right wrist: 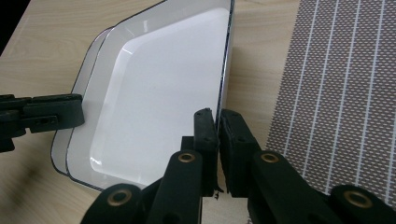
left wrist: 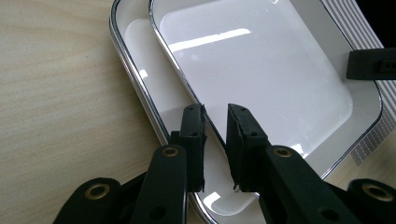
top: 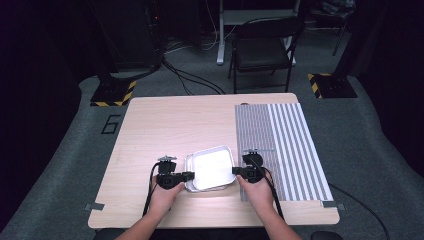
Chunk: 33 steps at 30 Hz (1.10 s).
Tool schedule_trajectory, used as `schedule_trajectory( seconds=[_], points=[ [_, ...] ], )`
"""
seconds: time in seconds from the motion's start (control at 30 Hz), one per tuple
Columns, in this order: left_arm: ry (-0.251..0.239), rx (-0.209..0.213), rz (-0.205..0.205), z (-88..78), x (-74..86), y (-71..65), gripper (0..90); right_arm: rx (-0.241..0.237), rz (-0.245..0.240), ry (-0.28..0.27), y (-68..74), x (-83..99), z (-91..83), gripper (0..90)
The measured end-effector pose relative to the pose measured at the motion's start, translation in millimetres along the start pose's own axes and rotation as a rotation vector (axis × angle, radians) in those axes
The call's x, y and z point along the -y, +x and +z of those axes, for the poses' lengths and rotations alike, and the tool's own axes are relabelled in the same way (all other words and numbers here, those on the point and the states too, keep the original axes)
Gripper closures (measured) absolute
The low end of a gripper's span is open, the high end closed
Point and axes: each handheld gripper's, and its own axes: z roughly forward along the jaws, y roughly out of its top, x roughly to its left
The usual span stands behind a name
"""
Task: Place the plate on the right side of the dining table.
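Two shallow white metal trays lie nested near the table's front, the upper tray (top: 212, 165) (left wrist: 261, 70) (right wrist: 159, 93) shifted right of the lower tray (top: 189, 172) (left wrist: 135, 51) (right wrist: 77, 88). My left gripper (top: 191, 175) (left wrist: 215, 109) straddles the upper tray's left rim; a gap shows between its pads, so it is open. On the opposite side, my right gripper (top: 235, 171) (right wrist: 215, 114) is shut on that tray's right rim. Each gripper view also catches the other gripper's jaw across the tray.
A grey striped mat (top: 280, 150) (right wrist: 345, 84) covers the right part of the wooden table (top: 175, 125), right beside the trays. A black folding chair (top: 262, 47) and floor cables stand beyond the far edge.
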Motion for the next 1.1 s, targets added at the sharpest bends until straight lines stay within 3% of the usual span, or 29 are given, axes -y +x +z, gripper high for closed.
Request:
schedule_trajectory(
  seconds=[0.17, 0.47, 0.53, 1.1],
  points=[
    [-0.011, -0.048, 0.011, 2.2, -0.2, -4.5, 77.0, 0.001, 0.002, -0.012, 0.8, 2.8, -0.8, 85.3],
    [-0.027, -0.066, -0.056, 4.4, -2.2, -6.2, 80.8, -0.009, 0.026, -0.027, 1.3, 9.5, -3.8, 84.1],
    [-0.033, -0.074, -0.046, 5.0, -2.5, -7.3, 81.4, -0.012, 0.028, -0.027, 0.5, 10.0, -4.2, 84.0],
    [-0.054, -0.066, -0.046, 4.0, -5.6, -6.6, 84.1, -0.019, 0.059, -0.027, -1.7, 6.4, -4.3, 84.9]
  ],
)
